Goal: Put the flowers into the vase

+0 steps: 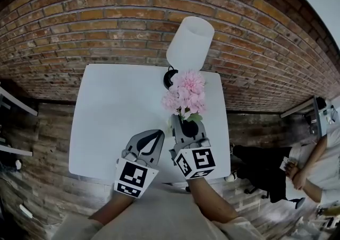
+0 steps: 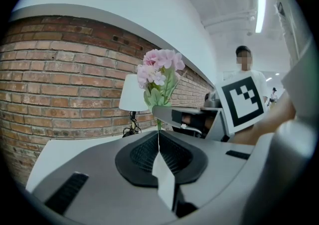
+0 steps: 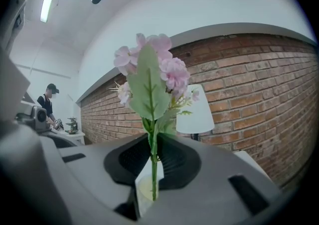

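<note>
Gripping the flowers (image 3: 149, 77) by the green stem, the right gripper (image 3: 153, 157) has its fingers (image 3: 127, 162) clamped on it. The pink heads stand upright, just in front of the lamp (image 1: 190, 42). The stem's lower end sits in a pale round mouth right under the fingers, likely the vase (image 3: 141, 189); the head view hides most of it.

Step, as judged: insertion, nearly done. Next move calls for lowering straight until the stem bottoms out, then opening the fingers and backing away from the lamp without snagging leaves.

Left gripper (image 1: 155, 138): fingers shut together, nothing held, beside the right one.

White table (image 1: 106, 122) carries the lamp at its far edge, brick wall (image 1: 79, 26) behind the lamp. Wood-look floor (image 1: 48, 143). A person (image 1: 313, 154) is well to the lamp's right.
</note>
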